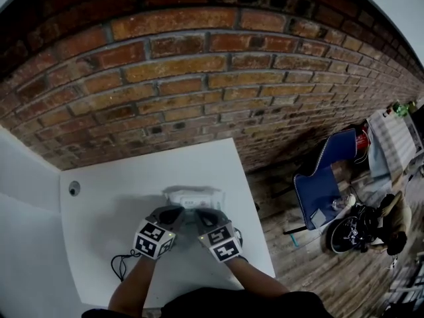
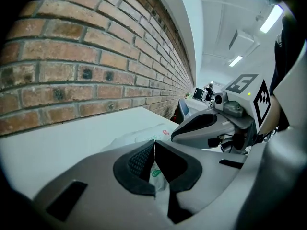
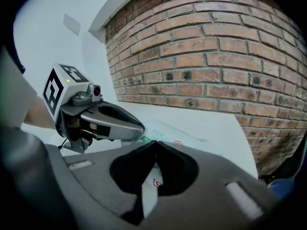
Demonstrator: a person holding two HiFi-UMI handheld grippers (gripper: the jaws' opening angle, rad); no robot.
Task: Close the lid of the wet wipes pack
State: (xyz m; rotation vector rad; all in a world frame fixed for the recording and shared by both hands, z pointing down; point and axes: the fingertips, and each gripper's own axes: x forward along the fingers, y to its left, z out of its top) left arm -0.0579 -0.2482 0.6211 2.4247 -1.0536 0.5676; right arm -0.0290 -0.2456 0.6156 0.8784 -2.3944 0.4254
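Note:
The white wet wipes pack (image 1: 193, 197) lies flat on the white table (image 1: 119, 197), just beyond both grippers. I cannot tell how its lid stands. My left gripper (image 1: 177, 214) hovers over the pack's near left end with its jaws shut and tips touching. My right gripper (image 1: 207, 216) does the same at the near right end. In the left gripper view the shut tips (image 2: 154, 143) sit over the pack (image 2: 139, 134), with the right gripper (image 2: 211, 124) alongside. In the right gripper view the shut tips (image 3: 154, 143) sit over the pack (image 3: 184, 139), beside the left gripper (image 3: 108, 121).
A brick wall (image 1: 199, 78) runs close behind the table. A round hole (image 1: 73, 188) sits near the table's left edge, and a black cable (image 1: 119, 267) loops at the front left. Right of the table, on the wood floor, stands a blue chair (image 1: 321, 184) among clutter.

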